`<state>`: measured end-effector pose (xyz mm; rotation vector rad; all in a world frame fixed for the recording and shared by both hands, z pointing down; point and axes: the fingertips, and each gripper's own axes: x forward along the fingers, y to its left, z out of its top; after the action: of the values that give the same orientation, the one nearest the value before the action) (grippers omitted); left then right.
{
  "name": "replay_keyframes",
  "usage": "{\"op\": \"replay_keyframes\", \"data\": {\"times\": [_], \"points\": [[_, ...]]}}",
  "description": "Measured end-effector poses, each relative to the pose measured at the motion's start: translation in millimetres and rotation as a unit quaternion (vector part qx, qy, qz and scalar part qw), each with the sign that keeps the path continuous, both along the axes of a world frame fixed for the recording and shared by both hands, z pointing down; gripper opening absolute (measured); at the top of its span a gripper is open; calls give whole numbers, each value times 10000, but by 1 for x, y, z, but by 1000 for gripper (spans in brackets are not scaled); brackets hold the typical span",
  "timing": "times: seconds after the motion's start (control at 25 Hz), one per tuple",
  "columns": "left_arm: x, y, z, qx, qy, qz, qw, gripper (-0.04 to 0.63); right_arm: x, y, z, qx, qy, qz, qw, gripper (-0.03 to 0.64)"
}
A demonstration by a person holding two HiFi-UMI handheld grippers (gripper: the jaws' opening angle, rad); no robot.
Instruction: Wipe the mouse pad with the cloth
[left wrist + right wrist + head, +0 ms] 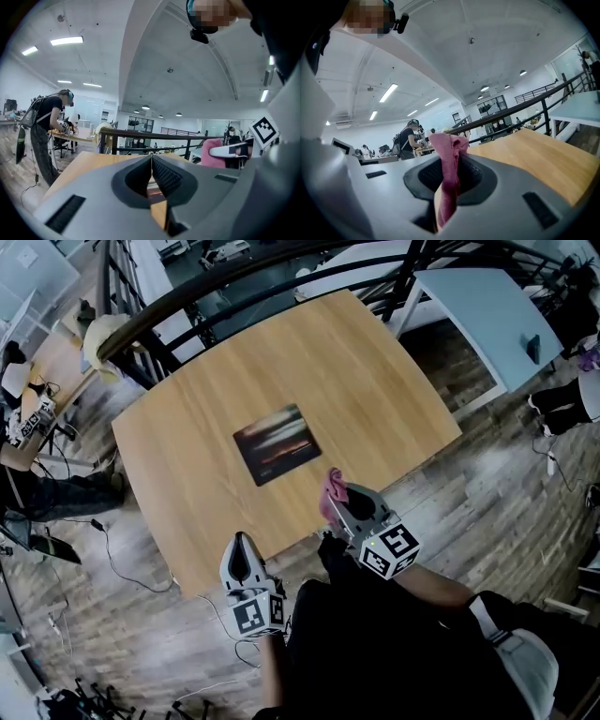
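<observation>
A dark mouse pad (277,443) with a reddish picture lies flat near the middle of the wooden table (375,371). My right gripper (336,491) is shut on a pink cloth (332,493) and hovers over the table's near edge, just short of the pad's near right corner. In the right gripper view the pink cloth (449,173) hangs pinched between the jaws. My left gripper (243,542) is shut with nothing in it, off the near edge to the left. In the left gripper view its tips (151,159) meet, and the pink cloth (211,159) shows at right.
A black railing (234,282) runs past the table's far side. A white table (487,315) stands at the far right. A person (47,126) works at a desk (47,371) on the left, with cables (122,568) on the wooden floor.
</observation>
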<state>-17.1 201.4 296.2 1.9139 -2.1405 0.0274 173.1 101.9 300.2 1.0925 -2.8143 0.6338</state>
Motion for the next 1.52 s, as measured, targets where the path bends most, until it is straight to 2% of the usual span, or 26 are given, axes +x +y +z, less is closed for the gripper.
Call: {"op": "replay_keyframes", "data": {"times": [0.16, 0.4, 0.64, 0.72, 0.84, 1.12, 1.52], "points": [[-15, -24, 13, -245, -67, -11, 9997, 25, -7, -23, 11, -66, 52, -116, 9999, 64], [-36, -65, 46, -744, -292, 409, 9960, 26, -26, -51, 24, -190, 134, -77, 9997, 64], [-63, -111, 83, -1013, -164, 939, 9903, 25, -53, -83, 40, -74, 377, 102, 9992, 64], [-63, -123, 98, -1197, -67, 1156, 9860, 26, -54, -90, 50, -110, 515, 169, 9985, 64], [-68, -146, 125, -1539, -115, 1419, 9778, 26, -58, -104, 64, -215, 665, 251, 9972, 64], [-88, -206, 199, -2315, -164, 2008, 9518, 26, -87, -142, 108, -446, 1000, 385, 9932, 64], [-105, -267, 276, -2914, -115, 2497, 9234, 25, -118, -189, 178, -633, 1613, 426, 9840, 64]]}}
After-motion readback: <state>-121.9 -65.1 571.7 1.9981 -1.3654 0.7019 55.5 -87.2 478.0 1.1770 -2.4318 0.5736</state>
